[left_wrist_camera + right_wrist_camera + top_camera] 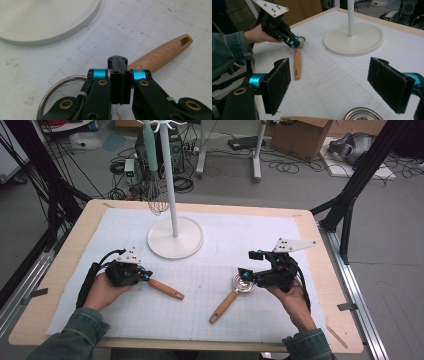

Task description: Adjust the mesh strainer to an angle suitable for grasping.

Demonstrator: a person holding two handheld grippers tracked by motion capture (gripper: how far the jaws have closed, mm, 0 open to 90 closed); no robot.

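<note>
A white gridded mat (210, 285) covers the wooden desk (65, 265); cables litter the grey floor (300, 180) behind. Left tongs (119, 75) are closed at a wood-handled strainer's (160, 55) neck near the white stand base (175, 237); right tongs (337, 82) gape above another strainer (231, 295).

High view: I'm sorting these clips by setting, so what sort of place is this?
Probably a lab or workshop. Cables sprawl over the floor, a cardboard box sits behind, and the table stands inside a black frame.

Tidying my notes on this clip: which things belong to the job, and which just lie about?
In the job:
left gripper, shut at the strainer
right gripper, open over the ladle
stand

Lying about:
whisk
boxes
</note>
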